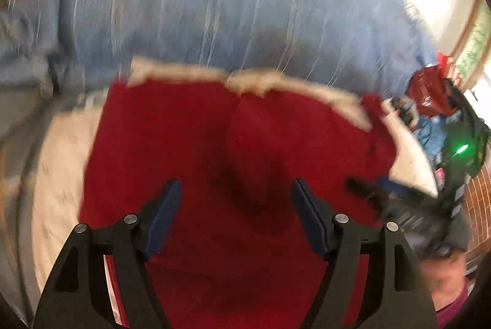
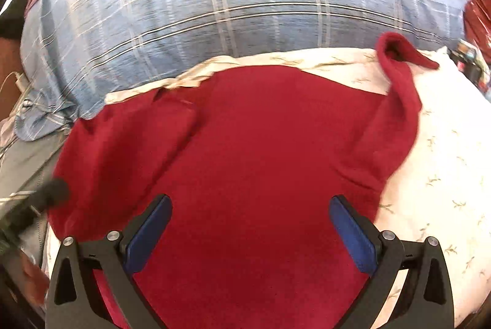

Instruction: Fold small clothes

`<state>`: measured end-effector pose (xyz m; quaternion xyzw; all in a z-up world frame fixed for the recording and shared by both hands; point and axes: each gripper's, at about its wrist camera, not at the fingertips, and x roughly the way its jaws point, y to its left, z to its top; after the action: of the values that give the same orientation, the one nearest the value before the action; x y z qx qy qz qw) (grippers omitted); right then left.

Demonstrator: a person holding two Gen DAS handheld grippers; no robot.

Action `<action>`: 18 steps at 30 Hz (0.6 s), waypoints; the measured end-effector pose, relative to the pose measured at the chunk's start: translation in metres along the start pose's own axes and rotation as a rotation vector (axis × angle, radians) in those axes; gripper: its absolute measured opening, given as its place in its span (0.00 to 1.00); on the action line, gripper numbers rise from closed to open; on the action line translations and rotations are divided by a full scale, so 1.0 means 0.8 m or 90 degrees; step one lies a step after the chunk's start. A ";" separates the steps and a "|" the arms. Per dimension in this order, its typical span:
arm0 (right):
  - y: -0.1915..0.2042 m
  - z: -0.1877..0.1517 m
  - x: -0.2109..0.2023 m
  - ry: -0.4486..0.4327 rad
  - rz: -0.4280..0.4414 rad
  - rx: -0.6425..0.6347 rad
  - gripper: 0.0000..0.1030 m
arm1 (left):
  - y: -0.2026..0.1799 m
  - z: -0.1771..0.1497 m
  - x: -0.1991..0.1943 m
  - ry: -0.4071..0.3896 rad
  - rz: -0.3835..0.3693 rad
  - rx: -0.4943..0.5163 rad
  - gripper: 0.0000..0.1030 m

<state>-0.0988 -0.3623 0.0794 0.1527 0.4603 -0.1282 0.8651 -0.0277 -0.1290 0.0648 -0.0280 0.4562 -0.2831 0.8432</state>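
Note:
A red fleece garment [image 1: 245,129] [image 2: 260,129] lies spread flat on a white patterned bed sheet [image 2: 445,160]. Its right sleeve [image 2: 402,102] stretches up and away with the cuff curled over, while the left sleeve [image 2: 138,139] lies folded in over the body. My left gripper [image 1: 237,185] hovers open above the garment's lower middle, with nothing between its blue pads. My right gripper [image 2: 250,201] is also open over the garment's lower part and holds nothing. A black fingertip [image 2: 55,189] of the left gripper shows, blurred, at the garment's left edge.
A blue plaid pillow or duvet [image 2: 245,1] [image 1: 214,7] lies just beyond the garment. At the bed's right side there is clutter with a red packet [image 1: 429,89]. A person's hand [image 1: 445,277] holds the right gripper's body. Cables [image 2: 18,83] hang at the left.

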 end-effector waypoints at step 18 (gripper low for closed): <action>0.084 0.104 0.102 0.013 0.090 -0.164 0.56 | 0.105 -0.040 -0.049 -0.057 0.113 -0.087 0.71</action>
<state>0.0331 -0.3386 0.0649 0.0739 0.4695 -0.0057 0.8798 -0.0315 -0.0323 0.0504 -0.0573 0.4372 -0.1742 0.8805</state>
